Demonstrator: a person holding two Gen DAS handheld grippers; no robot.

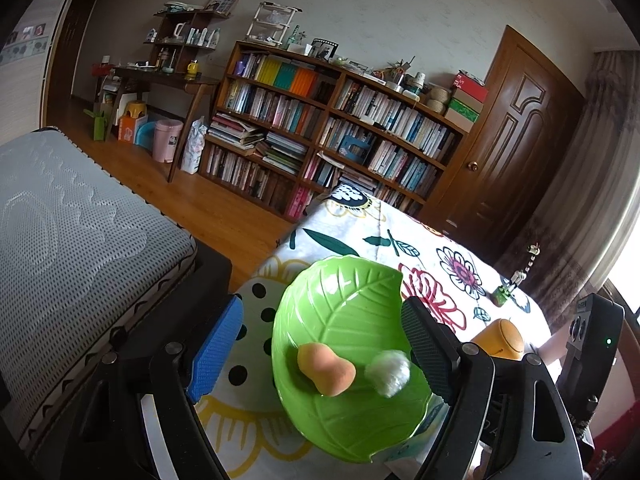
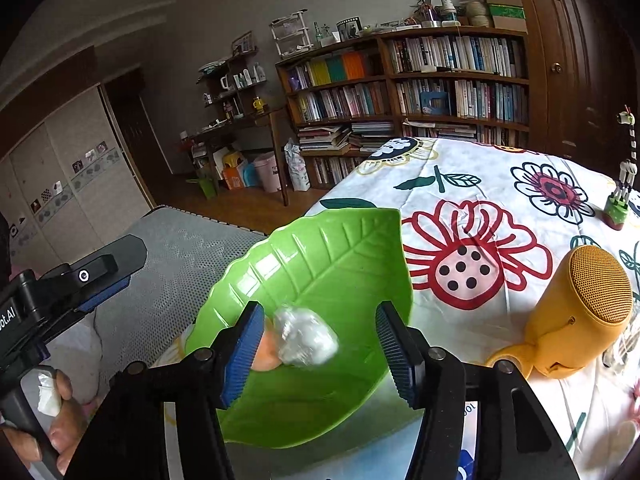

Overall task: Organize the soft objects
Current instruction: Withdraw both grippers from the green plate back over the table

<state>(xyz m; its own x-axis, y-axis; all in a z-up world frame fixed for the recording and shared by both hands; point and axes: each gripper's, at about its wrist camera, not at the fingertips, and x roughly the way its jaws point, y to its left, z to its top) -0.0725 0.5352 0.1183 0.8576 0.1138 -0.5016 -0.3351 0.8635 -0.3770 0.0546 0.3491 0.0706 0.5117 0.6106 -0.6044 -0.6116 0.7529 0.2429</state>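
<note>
A floral tablecloth (image 2: 500, 184) covers the table, and toward its near left edge sits a green leaf-shaped dish (image 1: 344, 312). Inside the dish, toward six o'clock in the left wrist view, an orange makeup sponge (image 1: 326, 368) lies just beside a white cotton ball (image 1: 390, 372) at its three o'clock; the ball looks wrapped in clear film in the right wrist view, though blurred. At three o'clock of the dish, well apart, a yellow hair dryer (image 2: 580, 312) lies on the cloth. A small giraffe figurine (image 2: 622, 196) stands near the table's far right edge. The left gripper (image 1: 320, 352) hangs over the dish with fingers spread wide, empty. The right gripper (image 2: 320, 354) also stands wide, holding nothing, the cotton ball between its fingers.
</note>
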